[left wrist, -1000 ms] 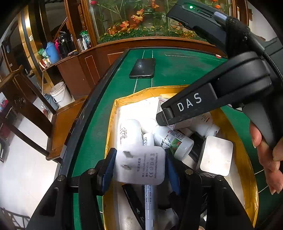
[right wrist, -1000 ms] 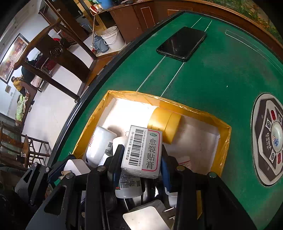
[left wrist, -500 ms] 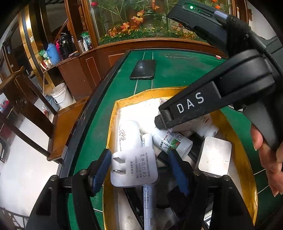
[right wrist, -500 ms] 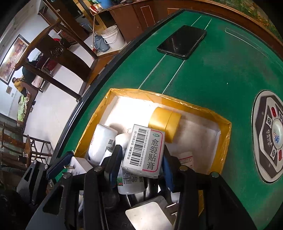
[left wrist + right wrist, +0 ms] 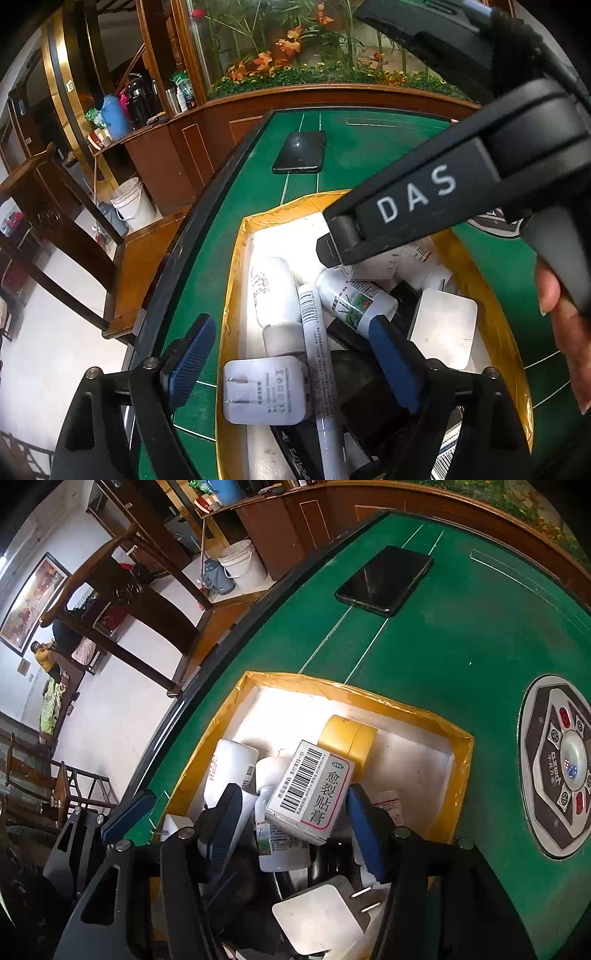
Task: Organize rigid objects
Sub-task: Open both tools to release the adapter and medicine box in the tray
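Observation:
A yellow-rimmed box [image 5: 236, 258] [image 5: 458, 775] on the green table holds several white bottles, a pen, chargers and a yellow jar [image 5: 347, 738]. My left gripper [image 5: 295, 354] is open above the box; a white plug adapter [image 5: 264, 391] lies in the box below its fingers. My right gripper [image 5: 295, 819] is open above the box, and a white barcode medicine carton [image 5: 312, 786] lies loose between its blue pads on the bottles. The right gripper's body crosses the left wrist view [image 5: 424, 199].
A black phone [image 5: 301, 151] [image 5: 386, 578] lies on the green felt beyond the box. A round control panel [image 5: 561, 764] sits in the table at right. The table's black edge [image 5: 192, 236] runs at left, with chairs and a white bucket [image 5: 133, 203] beyond.
The left gripper opened and let the white plug adapter drop into the box. The right gripper opened and released the barcode carton, which tilted onto the bottles.

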`<state>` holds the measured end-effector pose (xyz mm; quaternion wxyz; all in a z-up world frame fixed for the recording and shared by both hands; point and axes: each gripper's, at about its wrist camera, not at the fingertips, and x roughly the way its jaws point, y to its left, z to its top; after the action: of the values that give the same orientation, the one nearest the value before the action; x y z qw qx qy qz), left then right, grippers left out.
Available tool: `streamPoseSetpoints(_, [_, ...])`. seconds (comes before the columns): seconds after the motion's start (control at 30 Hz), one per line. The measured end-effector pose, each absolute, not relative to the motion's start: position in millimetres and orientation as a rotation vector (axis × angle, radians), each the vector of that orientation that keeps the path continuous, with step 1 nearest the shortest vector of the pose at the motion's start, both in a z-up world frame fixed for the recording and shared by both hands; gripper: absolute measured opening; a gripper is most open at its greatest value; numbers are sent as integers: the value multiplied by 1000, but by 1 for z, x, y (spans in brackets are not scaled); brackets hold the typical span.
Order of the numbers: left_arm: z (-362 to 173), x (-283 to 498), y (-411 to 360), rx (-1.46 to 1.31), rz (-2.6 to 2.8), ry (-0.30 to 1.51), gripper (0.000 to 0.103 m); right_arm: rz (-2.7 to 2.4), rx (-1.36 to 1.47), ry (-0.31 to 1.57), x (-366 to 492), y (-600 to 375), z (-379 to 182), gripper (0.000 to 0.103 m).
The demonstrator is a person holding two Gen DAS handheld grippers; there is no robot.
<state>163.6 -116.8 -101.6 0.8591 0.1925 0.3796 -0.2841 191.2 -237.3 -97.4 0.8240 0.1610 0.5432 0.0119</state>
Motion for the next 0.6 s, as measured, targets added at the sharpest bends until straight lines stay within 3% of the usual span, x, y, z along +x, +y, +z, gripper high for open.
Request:
streamPoseSetpoints(0.2, [-100, 160, -118, 406, -585, 789, 92, 24, 348, 1128, 184, -239, -86, 67])
streamPoseSetpoints(0.6, [-95, 152, -120, 406, -550, 772, 95, -1, 380, 1099, 166, -252, -74, 73])
